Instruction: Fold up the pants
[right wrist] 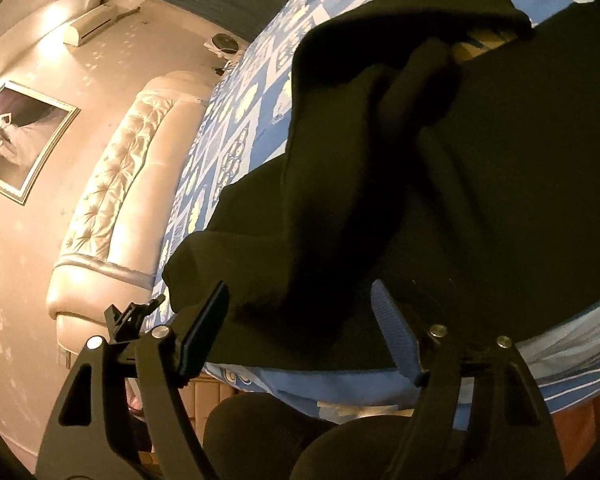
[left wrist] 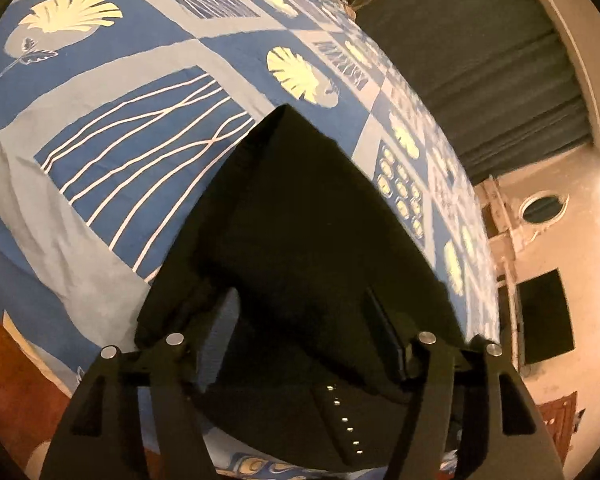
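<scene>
One pair black fabric pants [left wrist: 300,216], lying at near edge of bed. One blue patterned bedsheet [left wrist: 100,168]. One framed picture [right wrist: 20,136]. One tufted cream headboard [right wrist: 112,200]. Two black tools [left wrist: 300,332] [right wrist: 300,320].

Bed cover: I see a blue cotton bedspread [left wrist: 148,52] printed with cream shells and white wavy lines, filling ten o'clock in my left view.
Headboard: a cream tufted padded headboard [right wrist: 112,196] at nine o'clock in my right view.
Picture: a silver-framed picture [right wrist: 20,136] on the wall, at nine o'clock of the headboard.
Curtain: a dark grey-blue pleated curtain [left wrist: 480,76] at two o'clock, left view.
Floor: reddish-brown floor [left wrist: 16,348] at eight o'clock.
</scene>
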Action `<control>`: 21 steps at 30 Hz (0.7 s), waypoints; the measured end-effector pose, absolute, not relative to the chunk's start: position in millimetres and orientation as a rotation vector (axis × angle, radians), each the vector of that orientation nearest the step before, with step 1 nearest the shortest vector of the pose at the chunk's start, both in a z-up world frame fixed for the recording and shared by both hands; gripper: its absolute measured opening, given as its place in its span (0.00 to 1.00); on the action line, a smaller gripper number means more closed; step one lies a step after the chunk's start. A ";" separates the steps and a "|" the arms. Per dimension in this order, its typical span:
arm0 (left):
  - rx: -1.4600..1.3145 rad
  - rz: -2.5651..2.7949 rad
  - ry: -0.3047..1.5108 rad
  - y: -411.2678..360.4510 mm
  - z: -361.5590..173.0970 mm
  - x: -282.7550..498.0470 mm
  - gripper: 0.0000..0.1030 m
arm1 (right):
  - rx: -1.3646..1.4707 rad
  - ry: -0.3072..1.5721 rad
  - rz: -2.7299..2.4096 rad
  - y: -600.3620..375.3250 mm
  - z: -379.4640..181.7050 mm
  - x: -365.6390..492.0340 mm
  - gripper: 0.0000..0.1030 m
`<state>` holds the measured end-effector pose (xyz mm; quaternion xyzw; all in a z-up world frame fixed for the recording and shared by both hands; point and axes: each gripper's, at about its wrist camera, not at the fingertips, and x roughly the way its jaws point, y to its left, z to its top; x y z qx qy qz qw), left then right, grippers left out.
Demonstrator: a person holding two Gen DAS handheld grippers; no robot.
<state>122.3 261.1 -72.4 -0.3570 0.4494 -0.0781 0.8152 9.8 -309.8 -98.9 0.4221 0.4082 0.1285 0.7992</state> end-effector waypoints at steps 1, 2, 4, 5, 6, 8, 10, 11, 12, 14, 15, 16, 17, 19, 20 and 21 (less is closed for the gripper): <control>-0.763 -0.165 0.951 261.0 -71.0 120.6 0.62 | 0.906 0.875 0.277 -309.0 -99.0 9.5 0.72; -0.754 -0.165 0.946 260.4 -69.6 117.7 0.62 | 0.905 0.875 0.278 -309.1 -100.2 10.8 0.72; -0.727 -0.151 0.952 258.6 -70.5 115.9 0.60 | 0.907 0.879 0.283 -306.5 -101.2 12.5 0.73; -0.728 -0.140 0.959 258.6 -73.1 115.6 0.54 | 0.907 0.881 0.284 -305.4 -100.8 13.2 0.73; -0.751 -0.139 0.963 260.0 -76.6 114.8 0.50 | 0.909 0.883 0.287 -304.6 -101.0 14.3 0.73; -0.827 -0.123 0.960 265.9 -83.9 112.2 0.47 | 0.914 0.882 0.291 -304.3 -101.7 13.9 0.73; -0.877 -0.121 0.941 268.9 -87.4 111.2 0.47 | 0.917 0.882 0.289 -304.2 -102.0 14.0 0.73; -0.893 -0.115 0.938 270.0 -89.0 112.9 0.47 | 0.920 0.882 0.290 -303.8 -102.3 14.1 0.73; -0.908 -0.107 0.931 271.2 -89.8 115.3 0.47 | 0.921 0.883 0.289 -304.0 -102.4 14.1 0.73; -0.941 -0.094 0.915 274.7 -90.2 122.1 0.47 | 0.924 0.886 0.285 -304.6 -103.5 14.7 0.73; -0.956 -0.091 0.912 275.7 -90.3 125.3 0.47 | 0.930 0.883 0.283 -304.6 -104.0 14.4 0.73; -0.967 -0.091 0.908 276.4 -90.1 127.5 0.45 | 0.935 0.882 0.283 -304.6 -104.2 14.1 0.73; -0.969 -0.084 0.909 276.4 -90.3 130.8 0.27 | 0.942 0.881 0.283 -303.6 -104.8 14.1 0.74; -0.960 -0.081 0.939 275.6 -93.2 135.2 0.19 | 0.962 0.878 0.280 -305.8 -107.4 11.6 0.77; -0.969 -0.076 0.942 276.5 -95.0 134.0 0.18 | 0.973 0.876 0.279 -305.9 -107.7 11.4 0.77; -0.976 -0.075 0.940 277.2 -95.8 132.5 0.18 | 0.989 0.873 0.279 -306.2 -108.2 11.0 0.77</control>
